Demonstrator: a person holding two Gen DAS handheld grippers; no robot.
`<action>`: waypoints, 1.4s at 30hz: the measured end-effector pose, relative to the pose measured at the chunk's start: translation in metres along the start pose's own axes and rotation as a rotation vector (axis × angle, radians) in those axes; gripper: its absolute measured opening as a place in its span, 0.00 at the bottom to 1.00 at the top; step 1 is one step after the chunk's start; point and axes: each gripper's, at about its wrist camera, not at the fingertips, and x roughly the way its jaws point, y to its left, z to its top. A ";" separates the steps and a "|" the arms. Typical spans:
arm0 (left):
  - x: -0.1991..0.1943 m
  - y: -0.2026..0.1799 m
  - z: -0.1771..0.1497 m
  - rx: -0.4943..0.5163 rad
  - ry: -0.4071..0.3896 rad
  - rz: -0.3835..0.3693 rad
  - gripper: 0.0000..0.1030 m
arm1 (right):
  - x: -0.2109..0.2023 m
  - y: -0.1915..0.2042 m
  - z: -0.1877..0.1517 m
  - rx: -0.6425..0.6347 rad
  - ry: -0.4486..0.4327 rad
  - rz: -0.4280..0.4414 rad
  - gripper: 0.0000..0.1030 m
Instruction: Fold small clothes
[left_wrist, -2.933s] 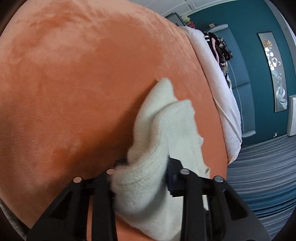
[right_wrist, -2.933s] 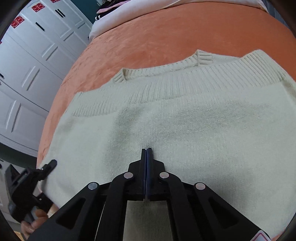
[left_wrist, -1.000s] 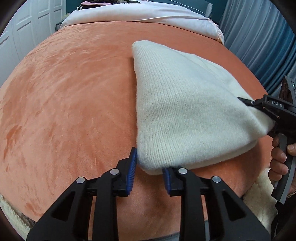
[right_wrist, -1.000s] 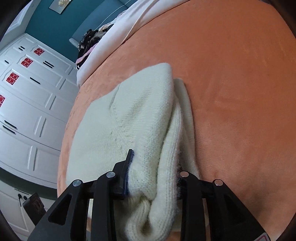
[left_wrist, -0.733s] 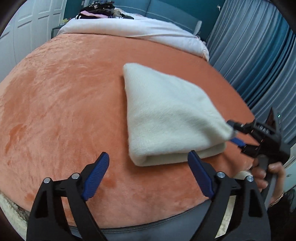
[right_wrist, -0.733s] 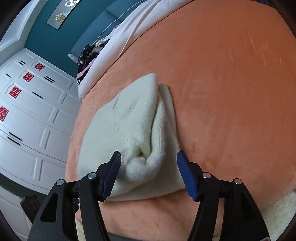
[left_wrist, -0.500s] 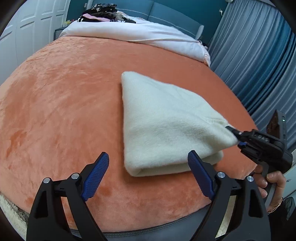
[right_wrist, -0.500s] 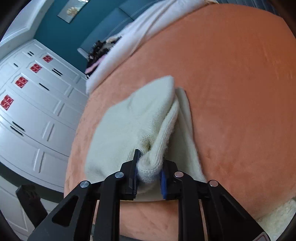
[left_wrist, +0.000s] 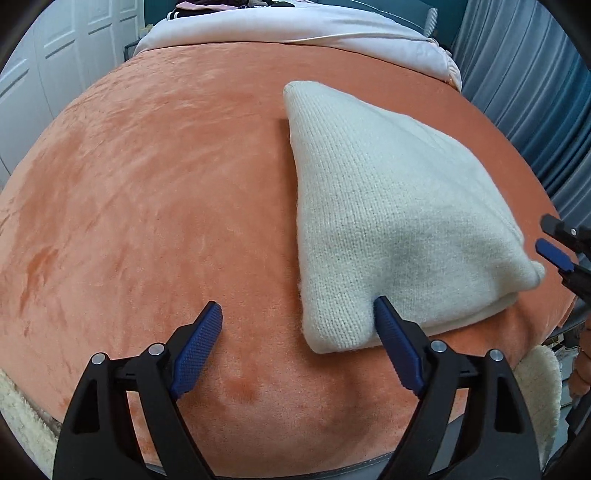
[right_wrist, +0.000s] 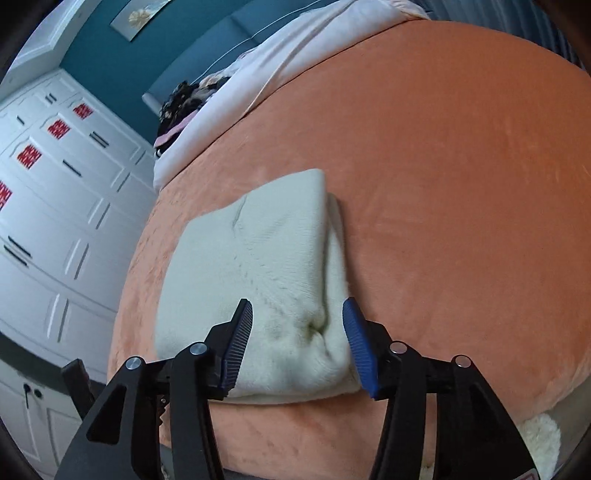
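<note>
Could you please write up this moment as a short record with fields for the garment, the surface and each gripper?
garment: cream knit sweater, folded into a compact bundle
surface: orange plush blanket
left gripper: open, jaws astride the bundle's near corner, not pressing
right gripper: open, jaws just opened, bundle's end between them, released
task state: fold looks finished

Readable text: none in either view.
Wardrobe doors (right_wrist: 62, 192): small red square stickers (right_wrist: 58, 129) bear white marks, too small and blurred to read.
Wall picture (right_wrist: 142, 14): a pale flower shape, no lettering to make out.
Right gripper's lower edge: a red and white scrap (right_wrist: 526, 475) of label, cut off, unreadable.
</note>
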 end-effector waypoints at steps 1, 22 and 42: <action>0.000 -0.001 -0.001 0.005 0.002 0.006 0.80 | 0.013 0.003 0.001 -0.028 0.034 -0.013 0.58; -0.035 -0.009 0.000 -0.005 -0.077 -0.099 0.82 | -0.011 0.013 0.008 -0.082 -0.080 -0.109 0.24; -0.047 -0.011 0.029 -0.080 -0.078 -0.099 0.82 | 0.050 0.012 -0.034 -0.106 0.118 -0.157 0.00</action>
